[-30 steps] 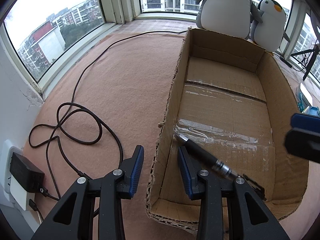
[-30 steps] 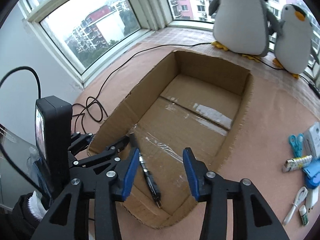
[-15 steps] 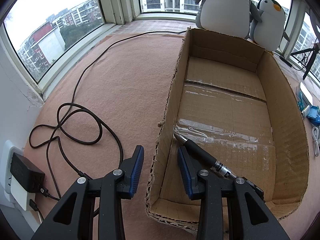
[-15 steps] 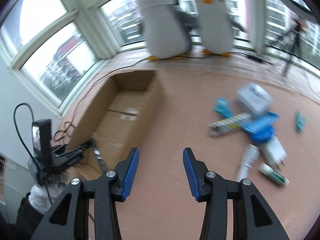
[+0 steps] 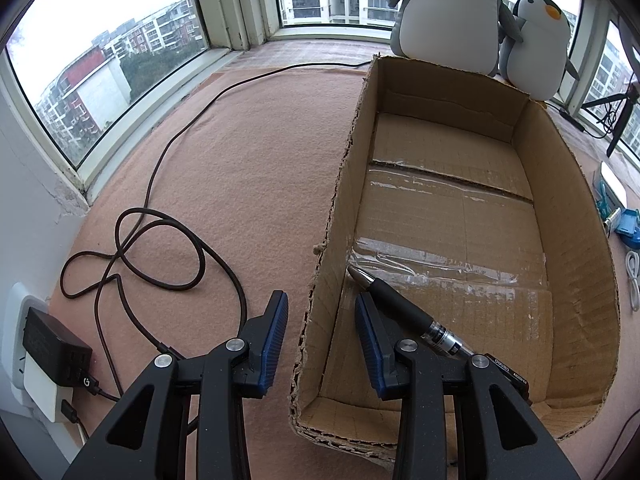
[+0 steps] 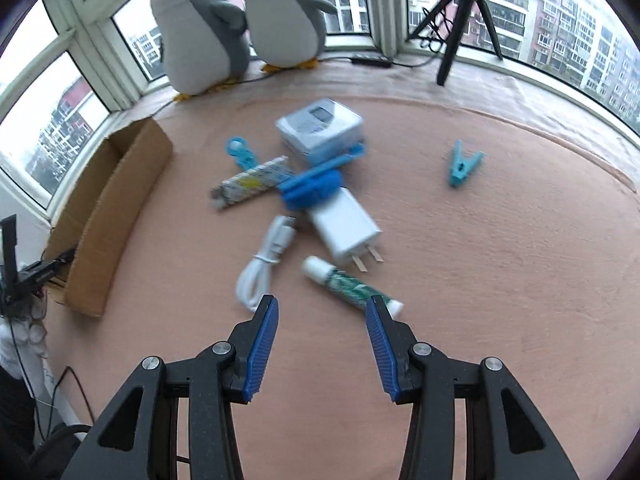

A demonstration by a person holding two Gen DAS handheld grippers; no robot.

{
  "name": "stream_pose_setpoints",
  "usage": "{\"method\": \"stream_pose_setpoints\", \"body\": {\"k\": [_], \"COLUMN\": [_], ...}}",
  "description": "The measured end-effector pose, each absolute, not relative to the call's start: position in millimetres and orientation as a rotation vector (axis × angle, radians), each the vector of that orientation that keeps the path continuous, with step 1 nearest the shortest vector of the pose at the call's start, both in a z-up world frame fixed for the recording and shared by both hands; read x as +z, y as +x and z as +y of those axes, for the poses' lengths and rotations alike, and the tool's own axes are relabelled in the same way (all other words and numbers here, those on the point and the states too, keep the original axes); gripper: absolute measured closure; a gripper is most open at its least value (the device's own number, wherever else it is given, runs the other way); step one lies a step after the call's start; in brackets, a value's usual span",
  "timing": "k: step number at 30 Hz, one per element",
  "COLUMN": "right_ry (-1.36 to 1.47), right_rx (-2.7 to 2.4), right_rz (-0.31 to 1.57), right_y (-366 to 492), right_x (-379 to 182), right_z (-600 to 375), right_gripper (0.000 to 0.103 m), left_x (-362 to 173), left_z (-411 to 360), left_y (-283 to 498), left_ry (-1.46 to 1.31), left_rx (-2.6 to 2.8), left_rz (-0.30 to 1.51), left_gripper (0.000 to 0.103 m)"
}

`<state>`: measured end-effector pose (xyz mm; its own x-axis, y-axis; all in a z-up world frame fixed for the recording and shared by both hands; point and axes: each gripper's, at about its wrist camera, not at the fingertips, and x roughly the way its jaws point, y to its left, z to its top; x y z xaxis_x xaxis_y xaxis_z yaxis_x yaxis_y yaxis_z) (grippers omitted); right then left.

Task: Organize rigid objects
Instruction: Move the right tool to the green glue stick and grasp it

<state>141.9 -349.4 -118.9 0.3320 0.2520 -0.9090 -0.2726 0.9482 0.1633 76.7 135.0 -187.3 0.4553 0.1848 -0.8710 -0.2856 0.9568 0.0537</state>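
Observation:
An open cardboard box [image 5: 568, 216] lies on the pink mat; it also shows in the right wrist view [image 6: 108, 204]. A black pen [image 5: 404, 308] lies inside it by the near left wall. My left gripper [image 5: 320, 320] is open, straddling that wall, holding nothing. My right gripper [image 6: 320, 320] is open and empty above the mat, just short of a pile: a white cable [image 6: 264, 264], a white charger plug [image 6: 346, 228], a green-patterned tube [image 6: 352, 286], a blue clip [image 6: 316, 186], a patterned tube [image 6: 252, 182], a white device [image 6: 320, 128], a blue peg [image 6: 462, 164].
Two plush penguins [image 6: 236, 28] stand at the window behind the box. A black tripod [image 6: 460, 12] stands at the back right. A dark cable [image 5: 160, 248] loops on the mat left of the box, running to a black adapter [image 5: 52, 352] at the wall.
My right gripper has swung away from the box to the right and now faces the pile of items. My left gripper and the pen have stayed in place.

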Motion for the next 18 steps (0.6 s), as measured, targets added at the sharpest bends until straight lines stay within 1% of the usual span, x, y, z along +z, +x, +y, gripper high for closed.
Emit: {"method": "stream_pose_setpoints", "body": {"k": [18], "right_ry": [-0.162], "right_rx": [0.426], "right_rz": [1.309], "right_y": [173.8], "right_x": [-150.7], "right_z": [-342.6], "right_gripper": [0.061], "left_x": [-188.5], "left_z": [131.7], "left_y": [74.0], "left_ry": [-0.1], "left_rx": [0.295], "left_rz": [1.059], "left_gripper": [0.065]}}
